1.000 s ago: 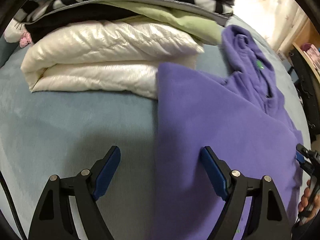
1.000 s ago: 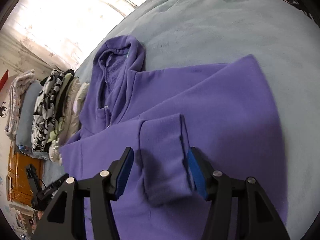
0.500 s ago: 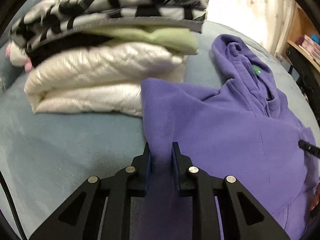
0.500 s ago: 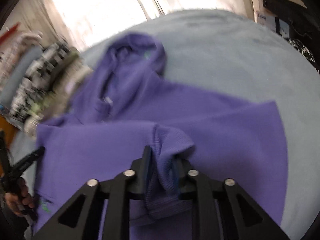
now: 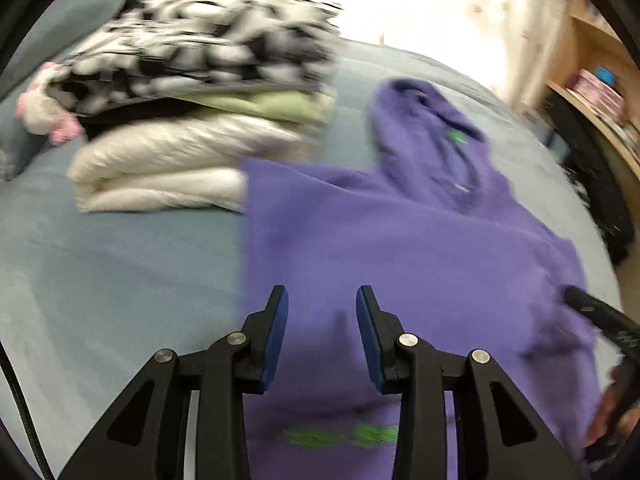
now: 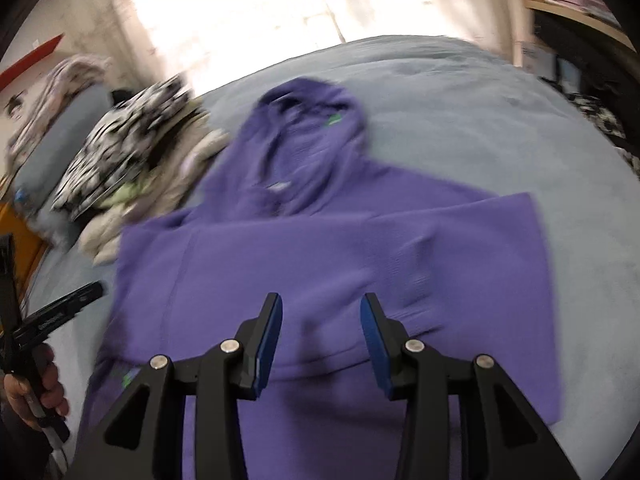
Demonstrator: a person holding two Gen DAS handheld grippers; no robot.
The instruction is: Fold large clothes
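A purple hoodie (image 5: 400,248) lies flat on the blue-grey bed, hood at the far end, both sleeves folded in over the body; it also shows in the right wrist view (image 6: 328,264). My left gripper (image 5: 320,308) is open and empty just above the hoodie's left part, near its edge. My right gripper (image 6: 320,316) is open and empty above the folded sleeve cuff (image 6: 416,292). Both views are blurred by motion.
A stack of folded clothes (image 5: 192,128), white puffy at the bottom and black-and-white on top, sits left of the hoodie; it also shows in the right wrist view (image 6: 132,164). The bed (image 5: 100,272) spreads all around. Wooden shelves (image 5: 600,92) stand at the right.
Both grippers were shut on folds of the hoodie half a second ago and have opened and let go. Both have lifted back a little; the fabric now lies flat.
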